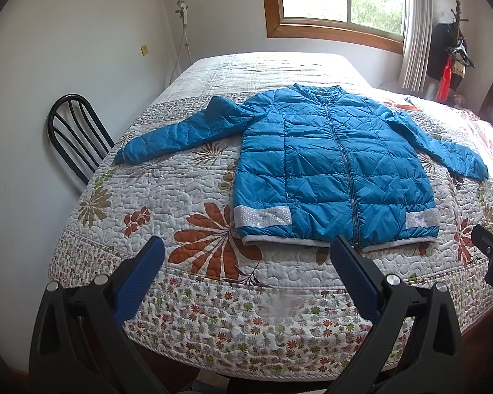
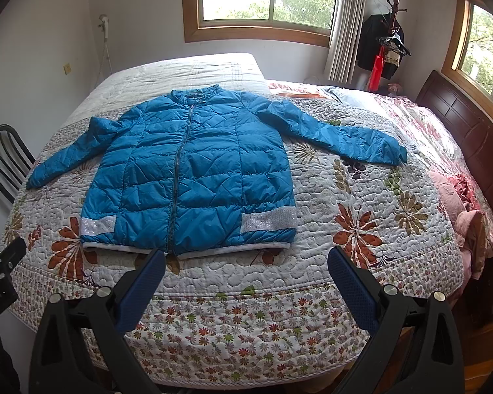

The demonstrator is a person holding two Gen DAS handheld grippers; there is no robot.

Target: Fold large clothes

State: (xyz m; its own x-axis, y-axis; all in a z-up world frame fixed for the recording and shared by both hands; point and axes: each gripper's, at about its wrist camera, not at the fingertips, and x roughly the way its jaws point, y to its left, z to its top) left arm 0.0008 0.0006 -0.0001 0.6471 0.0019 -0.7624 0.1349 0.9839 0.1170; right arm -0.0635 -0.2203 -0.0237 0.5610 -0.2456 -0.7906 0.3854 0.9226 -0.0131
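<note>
The left gripper [image 1: 246, 249] and right gripper [image 2: 246, 254] both hover released, jaws wide, just short of the hem of the blue jacket [image 1: 332, 167] (zipped, sleeves spread), which lies flat on the quilted bed [image 1: 194, 295].

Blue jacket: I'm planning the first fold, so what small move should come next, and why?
Probably bring the left tool forward to the left sleeve cuff. The blue jacket lies flat and zipped on the quilt, both sleeves spread outward, and both tools hover open short of the hem, the right tool too, holding nothing.
</note>
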